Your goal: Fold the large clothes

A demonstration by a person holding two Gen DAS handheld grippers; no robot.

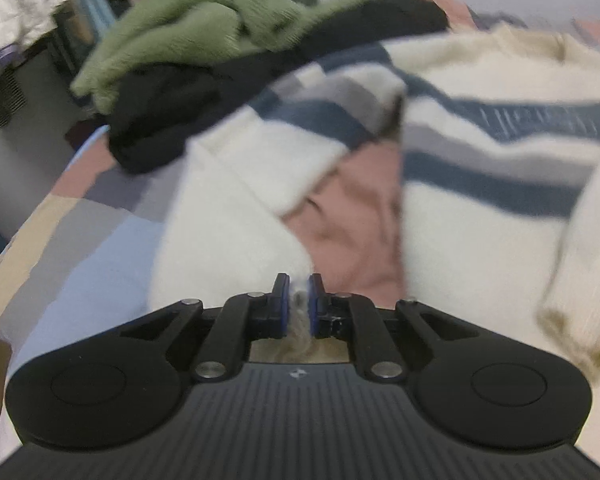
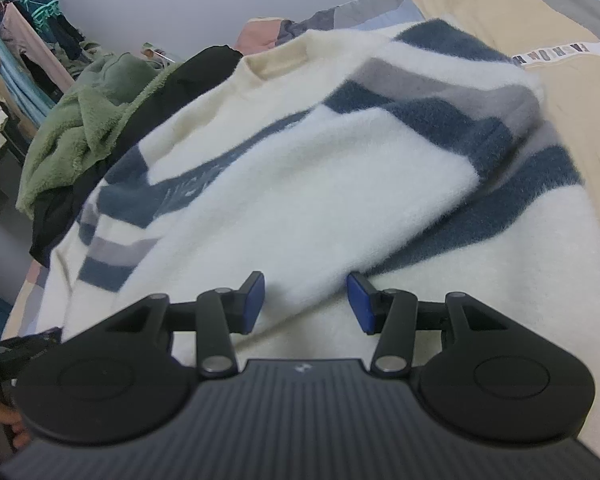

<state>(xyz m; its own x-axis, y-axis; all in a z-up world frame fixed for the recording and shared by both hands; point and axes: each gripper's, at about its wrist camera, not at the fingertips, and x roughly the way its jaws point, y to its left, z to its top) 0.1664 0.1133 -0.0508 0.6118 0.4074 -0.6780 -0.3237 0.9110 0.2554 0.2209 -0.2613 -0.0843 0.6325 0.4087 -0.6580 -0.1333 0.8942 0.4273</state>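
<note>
Cream-white fuzzy knit, crossed by dark blue and grey bands, is the material of the large sweater (image 2: 300,184) that lies spread on the bed. Its surface looks soft and hairy, and the ribbed round collar (image 2: 278,58) is a warmer, yellowish cream. One sleeve (image 2: 380,168) is laid diagonally over the body of the sweater, and its end reaches down between the fingers of the right gripper (image 2: 306,302). The jaws of this gripper stand apart, with flat blue pads (image 2: 255,300) on both sides of the sleeve; the pads do not press on the cloth.

In the left wrist view the left gripper (image 1: 299,306) is almost closed, and a thin bunch of the cream knit is pinched between its blue pads. The cloth it holds belongs to the other sleeve (image 1: 236,216), which runs up from the jaws towards the striped shoulder. This picture is blurred, so fine details are difficult to read.

The bedcover (image 1: 80,240) is a smooth patchwork of pink, light blue, beige and grey blocks. At the far edge of the bed lies a green fleece garment (image 2: 80,128), thick and crumpled, on top of a black garment (image 1: 160,120). In the background some clothes hang on a rack (image 2: 28,40).
</note>
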